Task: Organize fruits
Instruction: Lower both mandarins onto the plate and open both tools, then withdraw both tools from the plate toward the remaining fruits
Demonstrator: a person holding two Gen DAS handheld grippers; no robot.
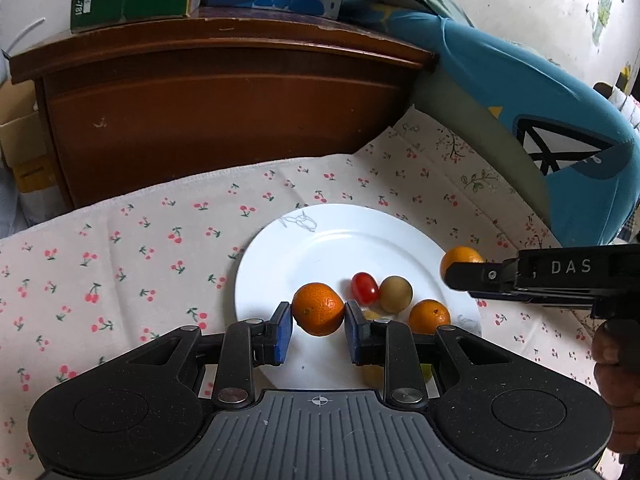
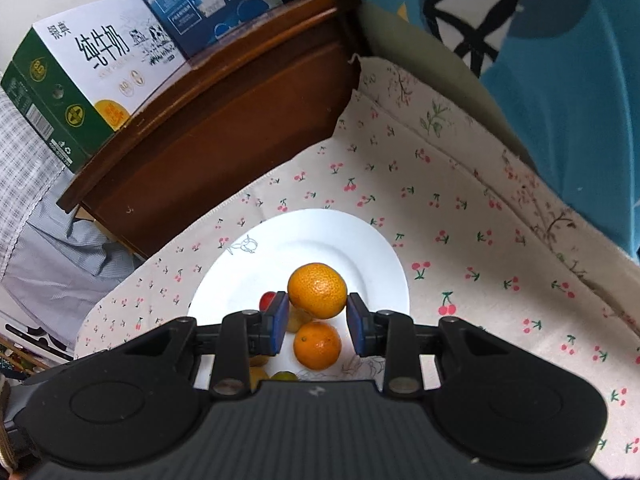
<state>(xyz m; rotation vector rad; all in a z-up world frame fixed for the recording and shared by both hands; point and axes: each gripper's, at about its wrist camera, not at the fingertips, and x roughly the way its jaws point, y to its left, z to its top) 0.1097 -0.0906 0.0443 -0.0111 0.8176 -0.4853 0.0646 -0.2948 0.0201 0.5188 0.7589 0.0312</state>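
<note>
Left gripper [image 1: 318, 326]: blue pads pinching an orange [image 1: 318, 309] above the plate's [image 1: 280, 256] 7 o'clock edge. Right gripper [image 2: 317, 320]: pads clamped on a second orange [image 2: 317, 290] over the plate's middle. On plate: third orange [image 1: 429, 317], red tomato [image 1: 365, 288], brown-green fruit [image 1: 395, 294]. Underneath: cherry-print cloth [image 1: 120, 248].

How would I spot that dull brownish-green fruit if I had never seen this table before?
Find the white plate on the cherry-print cloth in front of the dark wooden cabinet. Among the fruit at its near side, the brownish-green fruit lies just right of the red cherry tomato. It is the only dull olive-tan ball there; its neighbours are bright orange or glossy red.
</note>
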